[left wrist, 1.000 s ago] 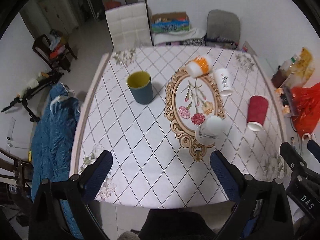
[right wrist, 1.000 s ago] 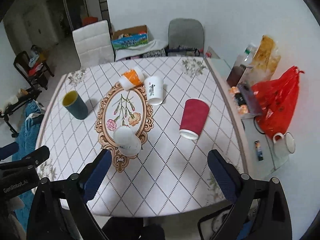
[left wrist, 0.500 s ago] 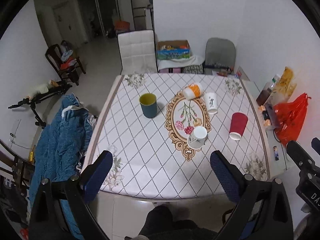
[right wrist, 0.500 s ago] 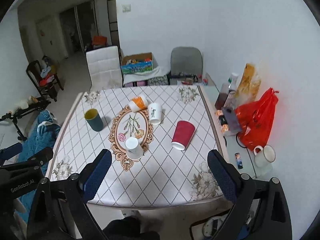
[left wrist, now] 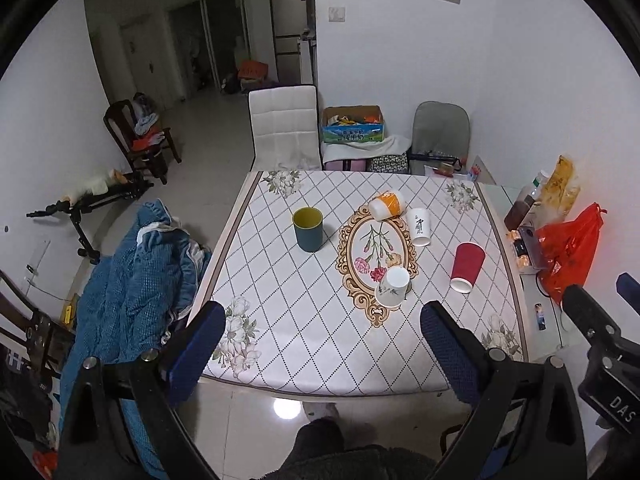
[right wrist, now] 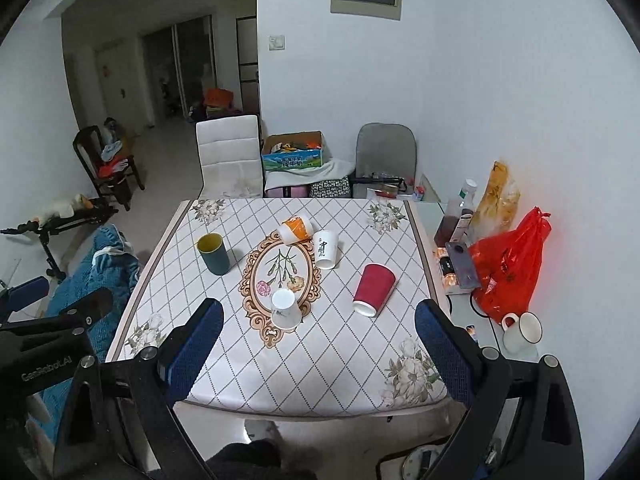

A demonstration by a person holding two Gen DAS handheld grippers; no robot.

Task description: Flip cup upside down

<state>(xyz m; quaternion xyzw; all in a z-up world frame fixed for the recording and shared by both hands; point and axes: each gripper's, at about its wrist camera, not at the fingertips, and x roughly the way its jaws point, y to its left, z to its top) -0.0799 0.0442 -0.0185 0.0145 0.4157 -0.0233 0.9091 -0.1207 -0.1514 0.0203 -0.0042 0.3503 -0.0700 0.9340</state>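
I am holding both my left tongs (left wrist: 316,340) and right tongs (right wrist: 316,336) spread wide and empty, far back from the table (left wrist: 320,352), where the green cup (left wrist: 307,229) is standing mouth-up on the far left, so reaching from here I might knock it over.

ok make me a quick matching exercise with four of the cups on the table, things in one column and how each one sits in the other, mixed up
Things:
1. teal cup
2. orange cup
3. red cup
4. white cup with black lettering

States:
A. mouth down, near the right edge of the table
B. lying on its side at the top of the oval floral design
C. standing upright, open mouth up, yellow inside
D. mouth down, just right of the oval design's upper part

Pairs: 1-C, 2-B, 3-A, 4-D
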